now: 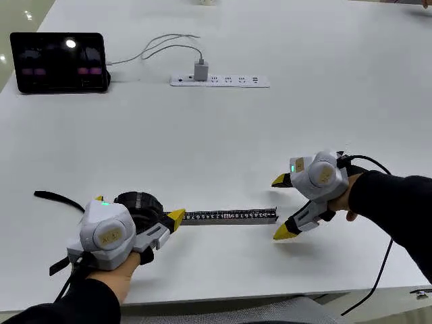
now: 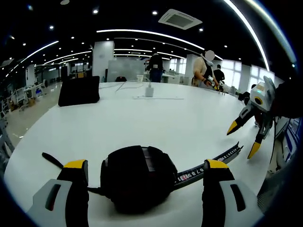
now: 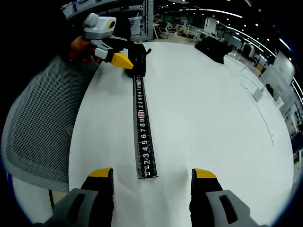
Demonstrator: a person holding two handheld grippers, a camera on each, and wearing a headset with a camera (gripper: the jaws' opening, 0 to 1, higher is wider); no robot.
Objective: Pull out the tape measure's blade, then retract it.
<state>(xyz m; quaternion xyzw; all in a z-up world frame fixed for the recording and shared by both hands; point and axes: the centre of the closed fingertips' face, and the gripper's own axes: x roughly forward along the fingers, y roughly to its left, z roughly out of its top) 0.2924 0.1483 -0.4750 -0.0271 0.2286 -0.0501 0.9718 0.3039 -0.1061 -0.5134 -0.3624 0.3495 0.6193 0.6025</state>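
The blade (image 1: 229, 216) points from case (image 1: 138, 202) toward right gripper (image 1: 279, 208) — left gripper (image 2: 145, 164) straddles case; both released.

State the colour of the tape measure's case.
Black case, clearest in the left gripper view.

The left gripper (image 1: 138, 207) sits at the near left, its white body gripped from behind by the left hand (image 1: 116, 278), whose dark-sleeved forearm (image 1: 61, 309) comes up from the near edge. Its yellow-tipped jaws point right and stand spread wide apart. The right gripper (image 1: 281, 206) is at the right, held by the right hand (image 1: 343, 200) on a dark-sleeved arm (image 1: 395, 202) that reaches in from the right side. It faces left toward the other gripper, well apart from it, rolled so one jaw lies farther and one nearer, both parted wide.
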